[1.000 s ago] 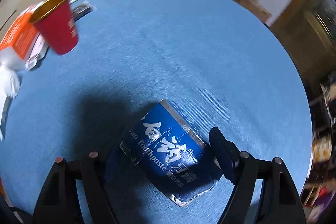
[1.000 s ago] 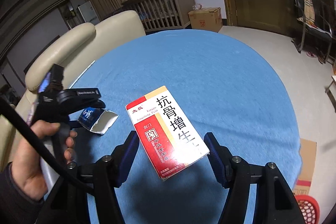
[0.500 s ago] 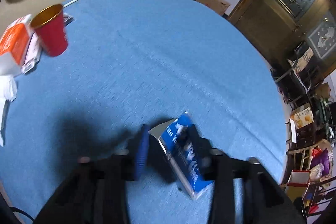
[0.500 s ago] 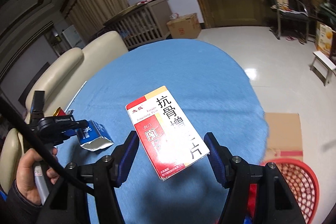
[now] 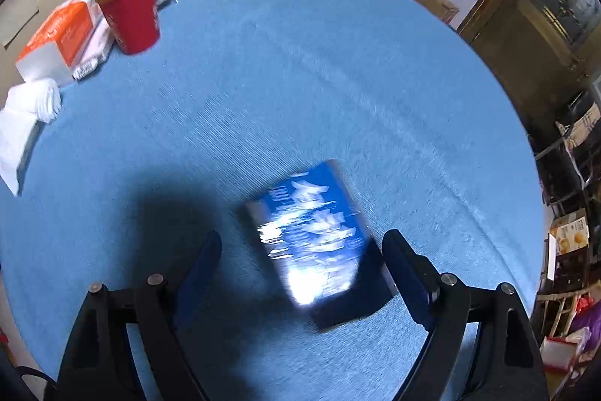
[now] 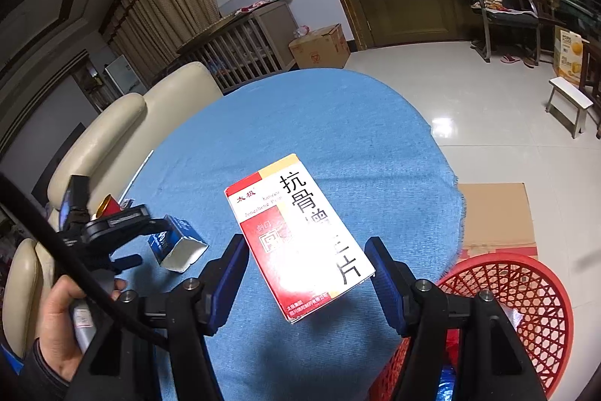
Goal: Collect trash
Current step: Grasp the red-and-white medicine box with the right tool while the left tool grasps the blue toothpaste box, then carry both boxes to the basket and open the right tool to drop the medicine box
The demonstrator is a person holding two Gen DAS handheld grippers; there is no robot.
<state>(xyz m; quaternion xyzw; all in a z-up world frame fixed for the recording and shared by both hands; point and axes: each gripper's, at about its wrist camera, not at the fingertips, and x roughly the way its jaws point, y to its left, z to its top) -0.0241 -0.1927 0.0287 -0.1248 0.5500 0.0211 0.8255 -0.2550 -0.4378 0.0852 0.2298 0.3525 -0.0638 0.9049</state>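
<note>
My right gripper (image 6: 306,269) is shut on a red-and-white medicine box (image 6: 298,237) and holds it above the blue table (image 6: 319,123), near the red mesh basket (image 6: 514,292) at the lower right. A blue toothpaste box (image 5: 313,232) is blurred between the open fingers of my left gripper (image 5: 300,262); neither finger touches it. In the right wrist view the left gripper (image 6: 124,239) is beside the toothpaste box (image 6: 176,241), which rests on the table.
A red cup (image 5: 131,14), an orange-and-white pack (image 5: 56,36) and white tissue (image 5: 26,115) sit at the table's far left. A cream sofa (image 6: 112,123) lies behind. Flat cardboard (image 6: 496,213) lies on the floor by the basket.
My left gripper closed around the toothpaste box half a second ago and now stands open with the box loose. My right gripper moved right with the medicine box, toward the red basket.
</note>
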